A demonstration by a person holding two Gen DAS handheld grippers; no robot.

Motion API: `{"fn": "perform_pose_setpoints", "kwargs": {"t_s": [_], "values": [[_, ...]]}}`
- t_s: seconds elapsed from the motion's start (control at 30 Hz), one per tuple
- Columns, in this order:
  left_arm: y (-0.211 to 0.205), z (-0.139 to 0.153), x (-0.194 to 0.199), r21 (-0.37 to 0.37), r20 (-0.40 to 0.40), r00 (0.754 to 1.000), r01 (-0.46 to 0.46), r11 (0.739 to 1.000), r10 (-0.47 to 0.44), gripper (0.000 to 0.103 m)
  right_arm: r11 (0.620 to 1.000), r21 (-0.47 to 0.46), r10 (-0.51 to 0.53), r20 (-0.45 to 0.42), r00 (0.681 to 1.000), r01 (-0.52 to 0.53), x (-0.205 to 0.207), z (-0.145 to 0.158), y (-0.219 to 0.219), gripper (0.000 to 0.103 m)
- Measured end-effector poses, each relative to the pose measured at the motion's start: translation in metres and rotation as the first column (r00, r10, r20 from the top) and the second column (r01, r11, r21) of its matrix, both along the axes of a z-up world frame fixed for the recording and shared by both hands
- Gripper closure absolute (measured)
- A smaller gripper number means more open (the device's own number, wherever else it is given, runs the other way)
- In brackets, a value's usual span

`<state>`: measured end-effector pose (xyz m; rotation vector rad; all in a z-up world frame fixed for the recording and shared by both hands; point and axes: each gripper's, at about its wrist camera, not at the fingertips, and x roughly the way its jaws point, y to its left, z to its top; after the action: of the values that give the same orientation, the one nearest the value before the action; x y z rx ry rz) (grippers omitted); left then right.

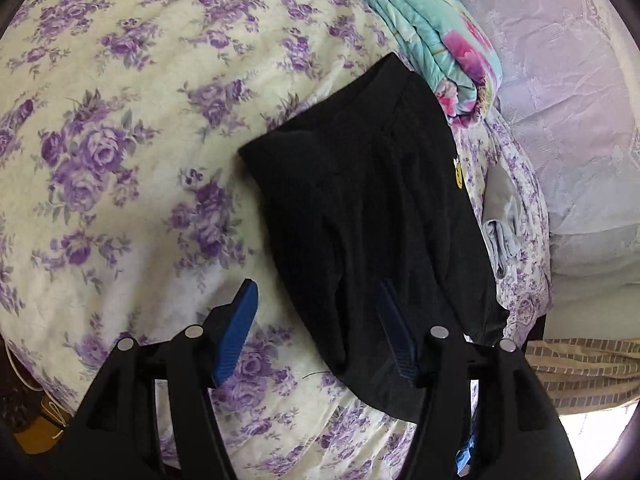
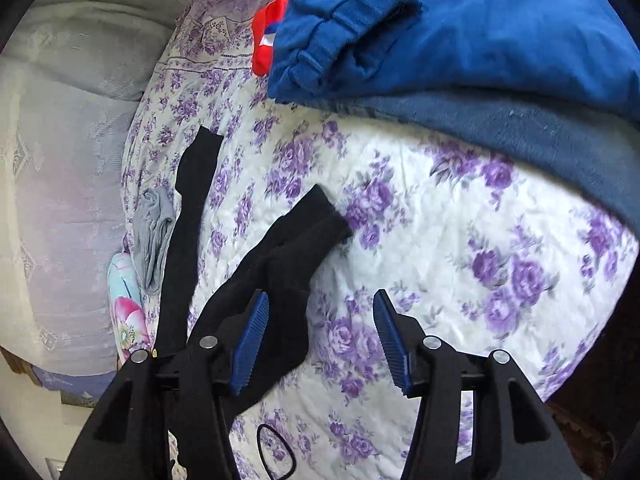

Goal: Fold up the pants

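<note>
Black pants (image 1: pixel 372 216) lie on a purple-flowered bedspread (image 1: pixel 120 140), with a small yellow patch (image 1: pixel 457 174) near their right edge. My left gripper (image 1: pixel 318 294) is open just above their near end, its right finger (image 1: pixel 394 332) over the black cloth and its left finger over the bedspread. In the right wrist view the two pant legs (image 2: pixel 288 256) spread apart on the bedspread (image 2: pixel 440 240), one leg (image 2: pixel 188 216) running away to the left. My right gripper (image 2: pixel 320 300) is open, its left finger (image 2: pixel 252 336) over the nearer leg, its right finger over bare bedspread.
A folded turquoise and pink floral quilt (image 1: pixel 432 40) lies beyond the pants. A small grey garment (image 2: pixel 154 236) lies beside the far leg. A blue garment (image 2: pixel 460 28) on a dark blue blanket (image 2: pixel 540 136) fills the upper right. A black hair tie (image 2: pixel 276 452) lies near me.
</note>
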<state>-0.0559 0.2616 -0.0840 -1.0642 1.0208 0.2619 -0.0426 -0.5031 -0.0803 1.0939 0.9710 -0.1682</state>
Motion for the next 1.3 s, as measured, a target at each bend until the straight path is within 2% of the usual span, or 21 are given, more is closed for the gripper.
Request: {"fn": "perform_pose_setpoints", "kwargs": {"t_s": [0.1, 0.17, 0.27, 0.33, 0.37, 0.4, 0.43, 0.57, 0.63, 0.67, 0.77, 0.87, 0.93, 0.97, 1.0, 1.03, 1.07, 1.1, 1.17, 1.23, 1.3], "values": [[-0.006, -0.003, 0.009, -0.008, 0.013, 1.000, 0.020, 1.000, -0.020, 0.043, 1.000, 0.011, 0.006, 0.024, 1.000, -0.006, 0.020, -0.004, 0.009, 0.037], [-0.008, -0.006, 0.015, -0.009, 0.029, 0.999, 0.023, 1.000, -0.022, 0.043, 1.000, 0.022, 0.021, 0.038, 0.999, -0.022, 0.034, -0.007, 0.013, 0.035], [-0.003, -0.014, 0.017, -0.008, 0.007, 1.000, -0.025, 1.000, 0.025, 0.043, 0.999, -0.015, 0.044, 0.045, 0.998, -0.043, 0.044, -0.007, 0.016, 0.036], [0.002, -0.018, 0.019, -0.016, 0.026, 0.998, -0.064, 0.998, 0.064, 0.046, 0.997, -0.037, 0.070, 0.037, 0.997, -0.069, 0.048, -0.009, 0.018, 0.069], [0.005, -0.020, 0.021, -0.020, 0.028, 0.996, -0.082, 0.996, 0.082, 0.051, 0.997, -0.034, 0.070, 0.032, 0.997, -0.068, 0.048, -0.010, 0.018, 0.087], [0.007, -0.023, 0.024, -0.037, 0.024, 0.996, -0.085, 0.996, 0.085, 0.080, 0.998, -0.033, 0.062, 0.034, 0.998, -0.061, 0.047, -0.010, 0.016, 0.090], [0.007, -0.026, 0.027, -0.052, 0.017, 0.996, -0.084, 0.995, 0.085, 0.095, 0.998, -0.039, 0.059, 0.034, 0.998, -0.058, 0.046, -0.007, 0.015, 0.091], [0.007, -0.002, 0.013, -0.026, 0.061, 0.993, -0.098, 0.995, 0.100, 0.096, 0.994, -0.075, 0.082, 0.044, 0.996, -0.078, 0.037, 0.014, 0.005, 0.093], [0.014, 0.010, -0.010, -0.044, 0.073, 0.988, -0.134, 0.990, 0.137, 0.096, 0.991, -0.101, 0.094, 0.032, 0.995, -0.091, 0.029, 0.025, -0.004, 0.093], [0.020, 0.014, -0.024, -0.077, 0.071, 0.985, -0.154, 0.985, 0.159, 0.096, 0.990, -0.106, 0.099, 0.019, 0.995, -0.097, 0.025, 0.027, -0.008, 0.093], [0.025, 0.015, -0.051, -0.110, 0.042, 0.985, -0.161, 0.981, 0.166, 0.096, 0.985, -0.105, 0.132, -0.038, 0.991, -0.135, 0.013, 0.022, -0.016, 0.093], [0.019, 0.004, -0.061, -0.039, -0.009, 0.991, -0.131, 0.991, 0.131, 0.096, 0.982, -0.092, 0.153, -0.119, 0.981, -0.165, 0.004, -0.005, -0.015, 0.093], [0.019, -0.019, -0.068, -0.062, -0.040, 0.987, -0.156, 0.986, 0.154, 0.093, 0.986, -0.042, 0.153, -0.167, 0.974, -0.162, 0.000, -0.028, -0.019, 0.092], [0.020, -0.028, -0.070, -0.070, -0.067, 0.983, -0.174, 0.982, 0.169, 0.089, 0.990, -0.014, 0.135, -0.150, 0.979, -0.138, -0.004, -0.030, -0.023, 0.092], [0.020, -0.032, -0.075, -0.077, -0.086, 0.978, -0.196, 0.978, 0.189, 0.080, 0.992, -0.003, 0.122, -0.151, 0.981, -0.124, -0.007, -0.027, -0.026, 0.089], [0.021, -0.031, -0.079, -0.083, -0.078, 0.977, -0.207, 0.975, 0.200, 0.076, 0.992, -0.022, 0.118, -0.155, 0.981, -0.123, -0.008, -0.018, -0.029, 0.086], [0.022, -0.025, -0.081, -0.077, -0.059, 0.977, -0.207, 0.975, 0.203, 0.073, 0.989, -0.067, 0.122, -0.155, 0.980, -0.133, -0.008, -0.007, -0.031, 0.077], [0.024, -0.018, -0.080, -0.053, -0.047, 0.980, -0.197, 0.979, 0.195, 0.066, 0.981, -0.138, 0.111, -0.158, 0.981, -0.133, -0.007, 0.008, -0.036, 0.069], [0.028, -0.003, -0.077, 0.017, -0.034, 0.984, -0.175, 0.984, 0.176, 0.053, 0.973, -0.214, 0.053, -0.145, 0.988, -0.083, -0.008, 0.027, -0.051, 0.063], [0.037, 0.009, -0.081, 0.119, -0.048, 0.972, -0.222, 0.968, 0.229, 0.032, 0.958, -0.285, -0.033, -0.105, 0.994, 0.001, -0.007, 0.047, -0.065, 0.063], [0.048, 0.017, -0.092, 0.174, -0.041, 0.947, -0.308, 0.935, 0.320, 0.030, 0.965, -0.259, 0.024, -0.027, 0.999, -0.030, 0.014, 0.053, -0.062, 0.063]]}}
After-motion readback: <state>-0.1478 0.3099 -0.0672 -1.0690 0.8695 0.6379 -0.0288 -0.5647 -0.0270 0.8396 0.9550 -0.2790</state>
